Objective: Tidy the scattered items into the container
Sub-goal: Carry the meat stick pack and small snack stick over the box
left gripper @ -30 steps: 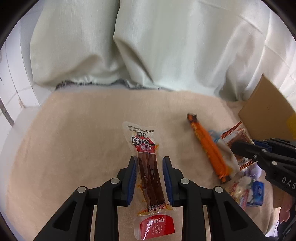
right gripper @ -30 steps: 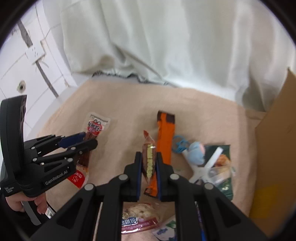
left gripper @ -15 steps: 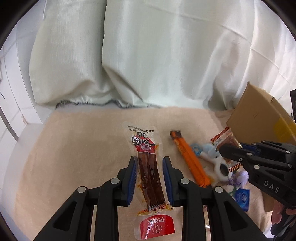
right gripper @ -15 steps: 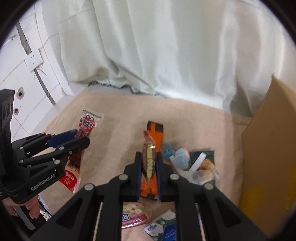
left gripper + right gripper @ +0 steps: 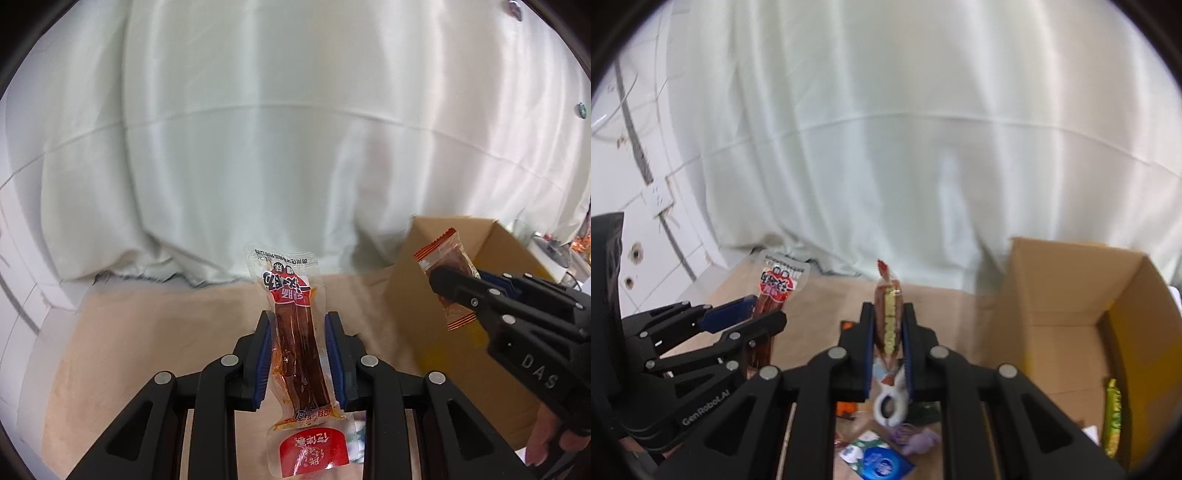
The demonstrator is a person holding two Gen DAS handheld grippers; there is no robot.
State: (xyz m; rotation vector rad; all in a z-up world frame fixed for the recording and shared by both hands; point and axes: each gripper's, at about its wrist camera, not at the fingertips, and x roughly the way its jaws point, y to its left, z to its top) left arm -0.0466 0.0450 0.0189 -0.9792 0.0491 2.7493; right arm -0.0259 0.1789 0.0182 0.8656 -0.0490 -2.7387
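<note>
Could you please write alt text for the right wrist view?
The right gripper pinches a slim snack packet above the table, near an open cardboard box. The left gripper, at the left, holds a red-labelled sausage pack.

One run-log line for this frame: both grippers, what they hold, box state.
left gripper: shut on long red snack pack | right gripper: shut on small orange snack packet | both lifted | cardboard box: open, green packet inside

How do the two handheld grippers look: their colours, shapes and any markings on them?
Both are black plastic with angular, ribbed linkage arms, silver round rivets and blue pads lining the fingers. The left gripper carries white "GenRobot.AI" lettering on its side, seen from the right wrist view. The right gripper carries white letters "DAS" on its side, seen from the left wrist view. No cables or sleeves show.
</note>
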